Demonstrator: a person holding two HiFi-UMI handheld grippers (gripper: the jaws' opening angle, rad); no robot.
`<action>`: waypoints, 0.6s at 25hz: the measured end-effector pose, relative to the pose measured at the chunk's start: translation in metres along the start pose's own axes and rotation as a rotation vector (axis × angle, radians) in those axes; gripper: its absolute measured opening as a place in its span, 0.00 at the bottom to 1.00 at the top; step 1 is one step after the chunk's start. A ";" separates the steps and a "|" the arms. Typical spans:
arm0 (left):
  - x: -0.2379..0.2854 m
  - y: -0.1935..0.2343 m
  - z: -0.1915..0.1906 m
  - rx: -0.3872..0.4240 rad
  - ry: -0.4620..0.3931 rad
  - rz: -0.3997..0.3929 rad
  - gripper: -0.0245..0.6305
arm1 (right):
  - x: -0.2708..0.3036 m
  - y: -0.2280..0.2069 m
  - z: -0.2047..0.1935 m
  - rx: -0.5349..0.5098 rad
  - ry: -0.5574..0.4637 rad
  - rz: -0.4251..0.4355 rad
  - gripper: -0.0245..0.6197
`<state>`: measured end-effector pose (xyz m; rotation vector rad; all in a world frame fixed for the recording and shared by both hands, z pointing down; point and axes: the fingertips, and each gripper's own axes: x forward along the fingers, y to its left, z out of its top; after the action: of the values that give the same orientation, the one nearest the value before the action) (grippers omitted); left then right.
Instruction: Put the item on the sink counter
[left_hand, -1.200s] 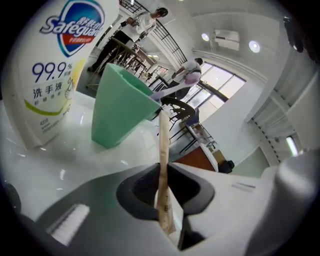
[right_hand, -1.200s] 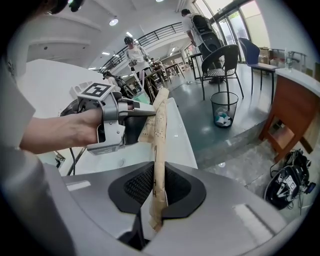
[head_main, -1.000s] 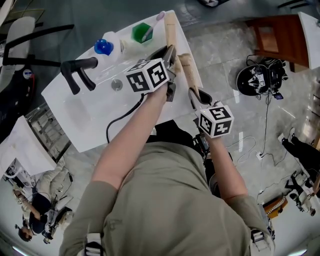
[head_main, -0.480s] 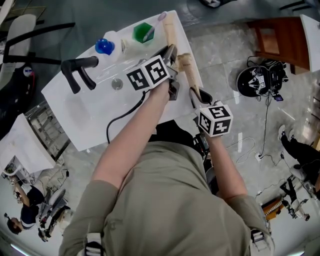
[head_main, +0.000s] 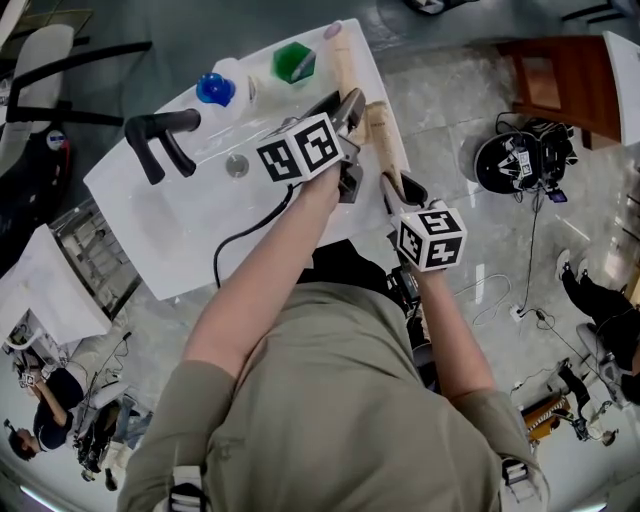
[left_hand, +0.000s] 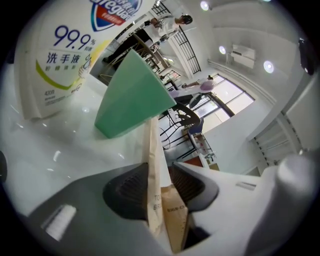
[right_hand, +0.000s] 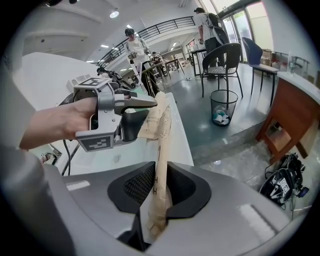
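A long brown paper-wrapped item (head_main: 383, 140) stretches over the right edge of the white sink counter (head_main: 190, 235). My left gripper (head_main: 350, 108) is at its far part. In the left gripper view the wrapper (left_hand: 154, 200) stands between the jaws as they are opening; a dark gap shows beside the right pad (left_hand: 192, 187). My right gripper (head_main: 400, 190) is shut on the near end, and its pads pinch the wrapper (right_hand: 160, 165) from both sides. A green cup (head_main: 292, 62) stands just beyond the left gripper (left_hand: 160, 187).
A soap bottle with a blue cap (head_main: 215, 88) and a black faucet (head_main: 160, 140) stand at the back of the basin, near the drain (head_main: 237, 165). Right of the counter, a black bag (head_main: 520, 155) and cables lie on the floor. A wooden table (head_main: 560, 70) stands beyond.
Both grippers and the wrapped item have shifted slightly to the right over the counter edge. Otherwise the head view looks the same.
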<state>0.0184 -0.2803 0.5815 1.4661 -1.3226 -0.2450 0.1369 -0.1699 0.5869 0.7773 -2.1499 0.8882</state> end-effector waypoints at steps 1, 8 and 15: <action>-0.001 -0.001 0.000 0.008 -0.002 -0.002 0.23 | 0.000 0.001 0.000 -0.005 0.001 0.004 0.13; 0.001 -0.006 -0.002 -0.042 -0.014 -0.029 0.30 | -0.001 0.007 0.001 -0.043 0.000 0.015 0.25; -0.006 -0.002 0.009 0.019 -0.051 0.027 0.37 | -0.009 0.004 0.008 -0.112 -0.019 -0.039 0.31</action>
<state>0.0112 -0.2813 0.5736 1.4661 -1.3878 -0.2541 0.1367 -0.1715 0.5747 0.7712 -2.1738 0.7362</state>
